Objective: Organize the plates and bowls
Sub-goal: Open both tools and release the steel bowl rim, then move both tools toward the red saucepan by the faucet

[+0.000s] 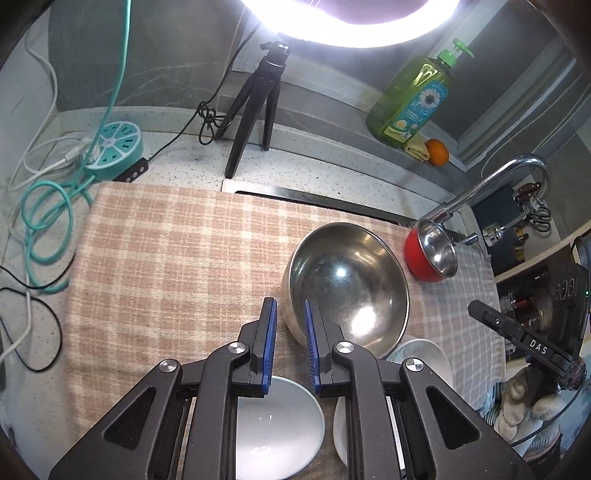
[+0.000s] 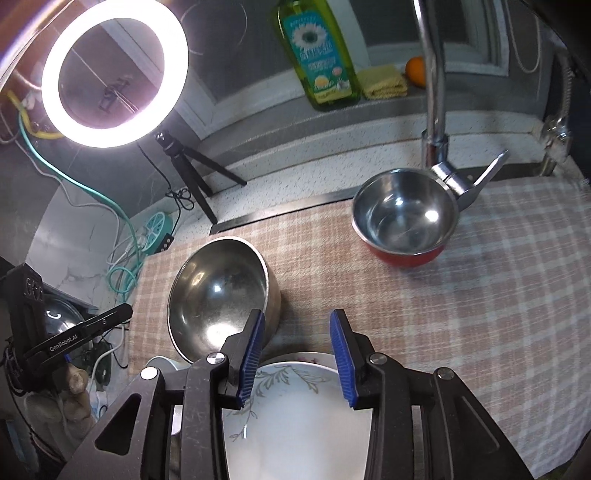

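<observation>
Barely started: steel bowl, red bowl, white bowl, plate all unstacked. Left tool narrow, right tool released; both empty.

In the left wrist view the left gripper covers the near rim of the large steel bowl, so whether its pads touch the bowl cannot be told. The gripper's frame hides much of the white bowl and most of the white plate. The ring light is cut by the top edge. In the right wrist view the soap bottle loses its top at the edge, the patterned plate lies partly behind the right gripper, and the bottle's label print is too small to read.
</observation>
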A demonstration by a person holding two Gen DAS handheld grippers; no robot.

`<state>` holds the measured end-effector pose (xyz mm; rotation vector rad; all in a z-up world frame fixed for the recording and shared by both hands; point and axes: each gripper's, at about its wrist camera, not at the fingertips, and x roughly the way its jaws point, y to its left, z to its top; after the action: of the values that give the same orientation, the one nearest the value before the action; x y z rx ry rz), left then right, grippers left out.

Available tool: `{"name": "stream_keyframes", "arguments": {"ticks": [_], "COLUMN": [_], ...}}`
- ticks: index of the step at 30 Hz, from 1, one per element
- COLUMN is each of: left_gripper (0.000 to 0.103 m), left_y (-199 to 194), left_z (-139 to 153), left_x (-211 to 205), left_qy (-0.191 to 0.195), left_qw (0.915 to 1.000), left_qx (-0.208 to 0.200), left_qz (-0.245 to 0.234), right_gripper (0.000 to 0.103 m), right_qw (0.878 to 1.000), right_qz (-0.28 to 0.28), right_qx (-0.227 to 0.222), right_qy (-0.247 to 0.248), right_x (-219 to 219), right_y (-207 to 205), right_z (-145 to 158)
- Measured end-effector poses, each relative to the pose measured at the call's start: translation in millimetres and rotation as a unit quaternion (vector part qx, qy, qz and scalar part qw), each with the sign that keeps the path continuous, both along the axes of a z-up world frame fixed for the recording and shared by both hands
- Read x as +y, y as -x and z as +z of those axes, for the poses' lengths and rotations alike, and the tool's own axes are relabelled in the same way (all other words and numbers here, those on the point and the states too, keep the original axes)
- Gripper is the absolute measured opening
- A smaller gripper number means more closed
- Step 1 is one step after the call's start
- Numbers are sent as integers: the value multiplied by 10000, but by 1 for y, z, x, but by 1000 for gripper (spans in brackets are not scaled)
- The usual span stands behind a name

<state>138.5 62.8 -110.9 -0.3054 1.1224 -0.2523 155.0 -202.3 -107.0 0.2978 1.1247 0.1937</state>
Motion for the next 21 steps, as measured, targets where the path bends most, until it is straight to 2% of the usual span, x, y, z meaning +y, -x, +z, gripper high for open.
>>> {"name": "stream_keyframes", "arguments": {"ticks": [3, 6, 14, 18, 20, 21], "left_gripper": [13, 13, 14, 14, 15, 17], "left_y": [3, 4, 3, 1, 0, 0], "left_z": [2, 2, 2, 5, 8, 8], "left_x": [1, 1, -6, -15, -20, -22], "left_qy": [48, 114, 182, 225, 190, 204], "left_qw": [9999, 9997, 9985, 9969, 9963, 9961], "left_qx": [-26, -31, -90, -160, -226, -231], "left_qz": [-99, -193, -511, -739, -808, -823], "right_gripper": [35, 37, 37, 37, 41, 50], "right_qw": [9995, 9980, 9941, 9919, 9904, 9901], "right_qz": [-220, -536, -1023, -1246, -1357, -1379], "right_qx": [-223, -327, -359, -234, -163, -163], "right_qy": [62, -98, -85, 73, 184, 198], "right_x": [-7, -20, -35, -40, -42, -44], "right_y": [13, 26, 44, 46, 48, 50], "right_z": [9, 12, 17, 18, 19, 18]}}
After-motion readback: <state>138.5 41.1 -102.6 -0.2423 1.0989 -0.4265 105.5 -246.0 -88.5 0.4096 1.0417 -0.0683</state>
